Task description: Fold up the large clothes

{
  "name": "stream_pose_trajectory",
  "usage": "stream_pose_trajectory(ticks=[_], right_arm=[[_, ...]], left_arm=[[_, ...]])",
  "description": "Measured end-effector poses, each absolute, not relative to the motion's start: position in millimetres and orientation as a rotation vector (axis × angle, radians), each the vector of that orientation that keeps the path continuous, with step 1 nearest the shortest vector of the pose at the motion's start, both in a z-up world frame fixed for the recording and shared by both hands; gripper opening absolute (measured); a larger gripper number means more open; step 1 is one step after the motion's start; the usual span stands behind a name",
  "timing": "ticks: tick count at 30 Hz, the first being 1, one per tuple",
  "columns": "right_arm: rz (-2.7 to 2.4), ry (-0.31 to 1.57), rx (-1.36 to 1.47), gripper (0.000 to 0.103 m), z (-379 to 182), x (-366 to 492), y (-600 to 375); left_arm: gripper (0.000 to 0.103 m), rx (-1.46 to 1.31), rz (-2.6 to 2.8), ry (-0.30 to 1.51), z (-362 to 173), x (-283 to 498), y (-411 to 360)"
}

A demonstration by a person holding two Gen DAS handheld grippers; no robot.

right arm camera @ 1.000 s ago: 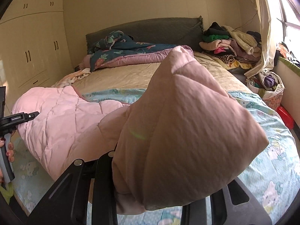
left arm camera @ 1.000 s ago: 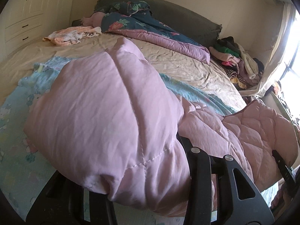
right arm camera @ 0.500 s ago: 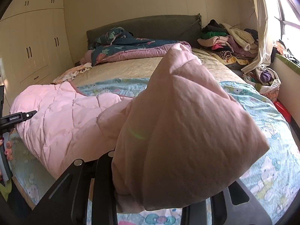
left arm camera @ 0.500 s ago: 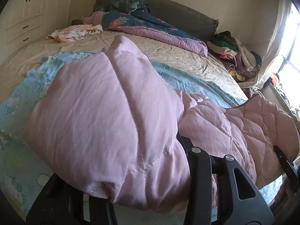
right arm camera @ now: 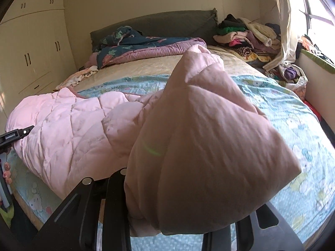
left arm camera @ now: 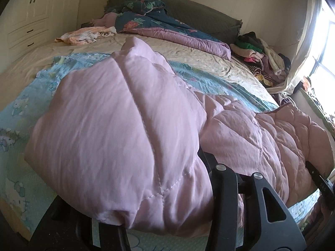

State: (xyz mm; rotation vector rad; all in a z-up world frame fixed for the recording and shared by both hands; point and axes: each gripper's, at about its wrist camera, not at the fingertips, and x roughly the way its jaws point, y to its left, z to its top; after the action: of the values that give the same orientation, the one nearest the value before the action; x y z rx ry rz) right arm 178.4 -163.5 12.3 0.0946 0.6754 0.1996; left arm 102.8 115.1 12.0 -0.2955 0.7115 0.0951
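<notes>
A large pink quilted coat (left arm camera: 240, 129) lies across the near end of the bed on a light blue cartoon-print sheet (left arm camera: 27, 96). My left gripper (left arm camera: 163, 226) is shut on a thick bunched corner of the coat (left arm camera: 117, 138), which bulges over the fingers and hides their tips. My right gripper (right arm camera: 173, 228) is shut on the other bunched corner of the coat (right arm camera: 205, 146), held a little above the sheet (right arm camera: 293, 113). The stretch of the coat (right arm camera: 67, 125) between the two corners sags onto the bed. The left gripper's body shows at the left edge of the right wrist view (right arm camera: 12, 138).
A dark floral duvet (left arm camera: 159, 27) and a small pink-white garment (left arm camera: 83, 35) lie near the grey headboard (left arm camera: 201, 14). A heap of clothes (right arm camera: 247, 33) sits by the curtain and window at the right. Cream wardrobes (right arm camera: 29, 48) stand at the left.
Both grippers have drawn back toward the foot of the bed with the coat corners still in them; more blue sheet shows beyond the coat, which lies lower and flatter.
</notes>
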Motion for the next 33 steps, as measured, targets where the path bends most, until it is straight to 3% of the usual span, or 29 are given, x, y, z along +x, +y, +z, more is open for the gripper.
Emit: stream_pose_trajectory(ticks=[10, 19, 30, 33], right_arm=[[0.177, 0.737, 0.181, 0.034, -12.5, 178.2, -177.1], [0.161, 0.806, 0.311, 0.050, -34.6, 185.1, -189.9], [0.112, 0.826, 0.385, 0.088, -36.7, 170.7, -205.8], [0.097, 0.823, 0.392, 0.090, -34.3, 163.1, -209.8]], left_arm=[[0.042, -0.320, 0.103, 0.733, -9.8, 87.9, 120.6], [0.051, -0.359, 0.104, 0.733, -24.4, 81.9, 126.2], [0.071, -0.386, 0.108, 0.759, -23.2, 72.2, 132.3], [0.077, -0.385, 0.111, 0.763, -20.7, 67.2, 132.8]])
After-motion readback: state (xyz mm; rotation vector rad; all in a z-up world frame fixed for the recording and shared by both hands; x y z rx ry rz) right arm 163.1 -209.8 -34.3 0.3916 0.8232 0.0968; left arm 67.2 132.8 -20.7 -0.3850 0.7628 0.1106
